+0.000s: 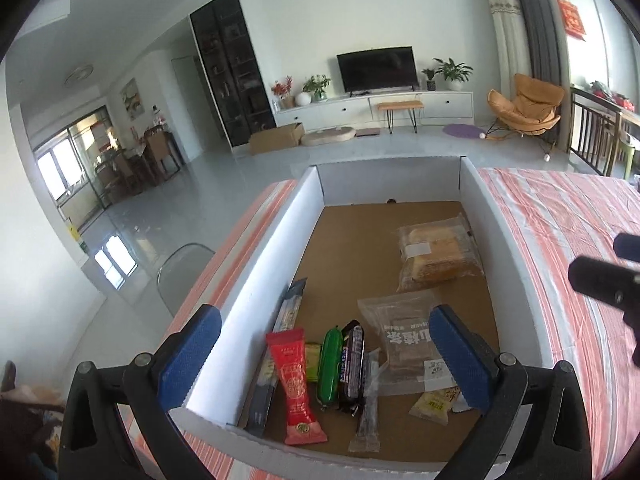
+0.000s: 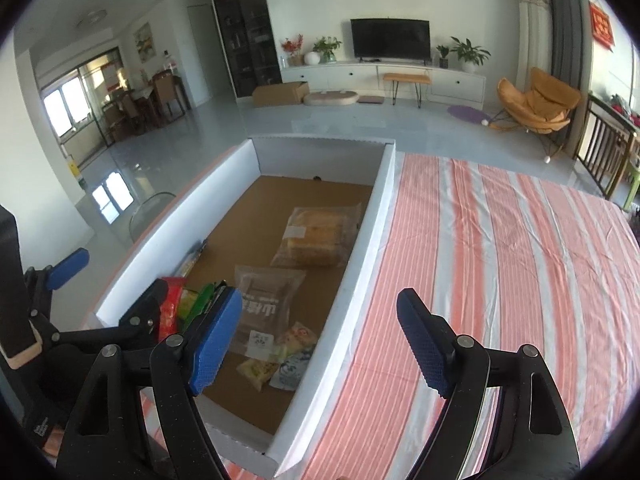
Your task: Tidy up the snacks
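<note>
Over the near end of the white cardboard box (image 1: 256, 264), the left gripper (image 1: 320, 364) hangs with its blue pads spread wide and nothing between them, tilted down toward the row of snacks lined up along the box's left side. That row includes a red sachet (image 1: 294, 384), a green stick (image 1: 331, 364) and a dark bar (image 1: 352, 364), and every one of them lies with its long axis running away from the jaws, toward the far wall of the box. So the left gripper's pads already stand either side of a stick's narrow width; I'd judge it needs only to drop, with no turn of the wrist. Farther in lie a clear packet with dark squares (image 1: 404, 344) and a bag of yellow cake (image 1: 438, 256), flat on the brown floor. The right gripper (image 2: 320, 340) also has its jaws apart and empty, but it straddles the box's right wall, one pad over the snacks, the other over the striped cloth (image 2: 500, 260). No loose snack shows on that cloth. The left hand is plainly the nearer one to the row; the right sits closer to the small yellow packet (image 2: 258, 369) in the near corner.
</note>
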The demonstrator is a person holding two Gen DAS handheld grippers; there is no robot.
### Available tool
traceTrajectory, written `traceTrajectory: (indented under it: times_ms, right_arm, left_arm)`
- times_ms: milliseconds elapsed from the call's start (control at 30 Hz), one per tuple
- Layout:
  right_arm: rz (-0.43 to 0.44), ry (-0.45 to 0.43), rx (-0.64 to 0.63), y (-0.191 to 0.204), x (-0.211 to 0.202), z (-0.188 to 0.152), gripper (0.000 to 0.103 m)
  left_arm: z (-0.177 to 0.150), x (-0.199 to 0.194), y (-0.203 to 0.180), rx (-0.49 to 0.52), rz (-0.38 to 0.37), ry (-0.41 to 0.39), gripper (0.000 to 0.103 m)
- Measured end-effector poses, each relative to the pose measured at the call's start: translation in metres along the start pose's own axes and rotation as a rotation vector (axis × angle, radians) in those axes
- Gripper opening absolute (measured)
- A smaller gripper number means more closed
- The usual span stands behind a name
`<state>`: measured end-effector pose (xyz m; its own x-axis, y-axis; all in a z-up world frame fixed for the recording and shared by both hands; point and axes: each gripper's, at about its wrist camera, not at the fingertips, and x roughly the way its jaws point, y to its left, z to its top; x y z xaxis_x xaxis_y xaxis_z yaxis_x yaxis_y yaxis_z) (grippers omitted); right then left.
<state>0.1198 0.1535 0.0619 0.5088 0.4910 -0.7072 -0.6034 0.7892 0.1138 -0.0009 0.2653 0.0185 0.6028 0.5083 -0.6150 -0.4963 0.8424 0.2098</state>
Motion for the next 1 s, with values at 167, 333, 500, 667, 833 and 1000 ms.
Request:
traceTrajectory:
  times_ms: [167,333,500,667,833,1000]
  right_arm:
    - [0.006,0.019,-0.01,0.01,-0.003,-0.005,0.083]
    - [0.007,0.03,-0.03,0.019,-0.004,-0.008,0.083]
    - [0.003,0.038,-0.025,0.024,-0.002,-0.01,0.083]
    - [-0.001,0.022,-0.032,0.028,-0.007,-0.009,0.083]
    - [-0.009,0.012,-0.03,0.03,-0.009,-0.007,0.083]
    - [-0.019,0.009,-0.029,0.03,-0.009,-0.007,0.083]
  left_arm:
    - [-0.002,0.001,0.005,0.018,0.033,0.045,0.103]
    - [-0.007,0.003,0.01,0.015,0.021,0.054,0.103]
    - [-0.009,0.004,0.015,0.012,0.003,0.062,0.103]
    - [-0.009,0.005,0.018,0.0,-0.02,0.072,0.103]
    - [-0.009,0.005,0.022,-0.019,-0.046,0.083,0.103]
    - [-0.008,0.007,0.024,-0.026,-0.033,0.092,0.103]
